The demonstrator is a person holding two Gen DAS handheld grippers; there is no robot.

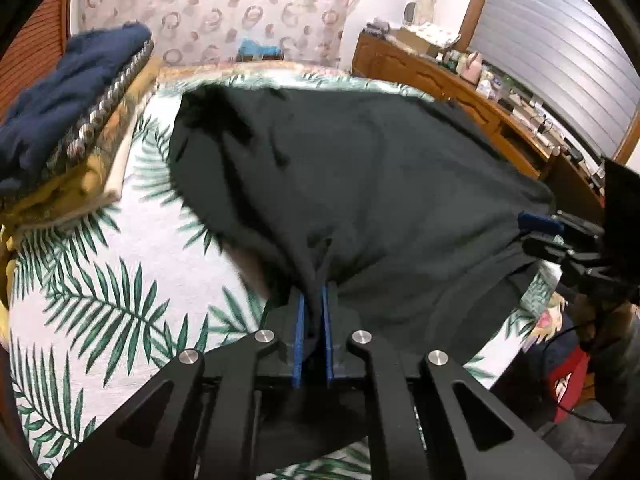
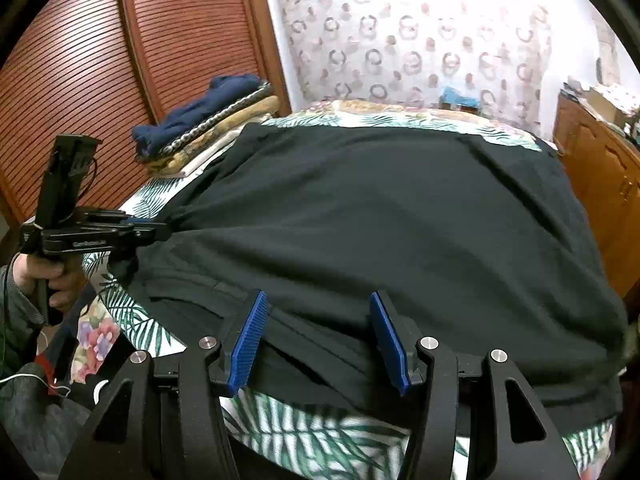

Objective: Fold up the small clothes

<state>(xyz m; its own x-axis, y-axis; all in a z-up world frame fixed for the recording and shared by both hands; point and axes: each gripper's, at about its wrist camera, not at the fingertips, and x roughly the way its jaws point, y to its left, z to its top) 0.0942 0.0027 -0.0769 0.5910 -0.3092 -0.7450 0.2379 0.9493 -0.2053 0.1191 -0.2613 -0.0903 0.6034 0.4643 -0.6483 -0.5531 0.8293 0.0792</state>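
Observation:
A large black garment (image 1: 380, 184) lies spread over a bed with a palm-leaf sheet (image 1: 100, 280). My left gripper (image 1: 314, 300) is shut on a pinch of the black cloth at its near edge and lifts it a little. It also shows in the right wrist view (image 2: 160, 228) at the garment's left edge. My right gripper (image 2: 318, 320) is open, its blue pads (image 2: 252, 340) apart, just above the garment's (image 2: 400, 220) near hem. It shows at the right edge of the left wrist view (image 1: 536, 224).
A stack of folded textiles topped by a dark blue cloth (image 1: 68, 96) sits at the bed's far left corner. A wooden dresser (image 1: 460, 80) with small items runs along the right. Slatted wooden doors (image 2: 80, 60) stand at the left.

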